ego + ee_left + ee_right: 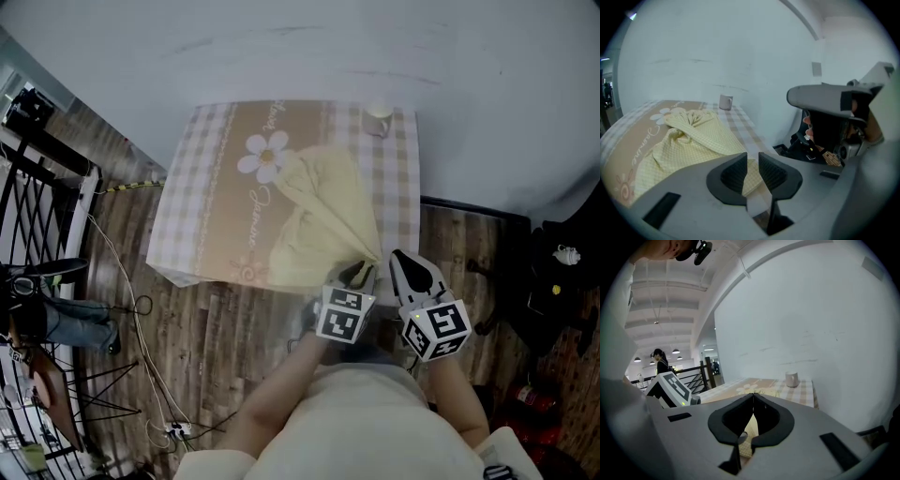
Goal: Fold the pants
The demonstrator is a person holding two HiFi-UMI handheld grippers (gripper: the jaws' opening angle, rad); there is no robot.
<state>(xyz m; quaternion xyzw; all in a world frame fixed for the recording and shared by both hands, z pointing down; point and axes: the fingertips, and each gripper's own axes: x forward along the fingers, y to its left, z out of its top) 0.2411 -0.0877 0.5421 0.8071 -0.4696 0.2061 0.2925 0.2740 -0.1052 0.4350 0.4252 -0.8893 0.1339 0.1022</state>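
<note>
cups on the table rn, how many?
1. A pale cup stands at the far right corner of the table, by the wall, beyond the yellow pants. No other shows in any view, though the bunched pants could hide something small.

Pale yellow checked pants [323, 220] lie crumpled on the surface [192, 197]. Gathered into folds at the far end, they spread wider toward the near edge
</note>
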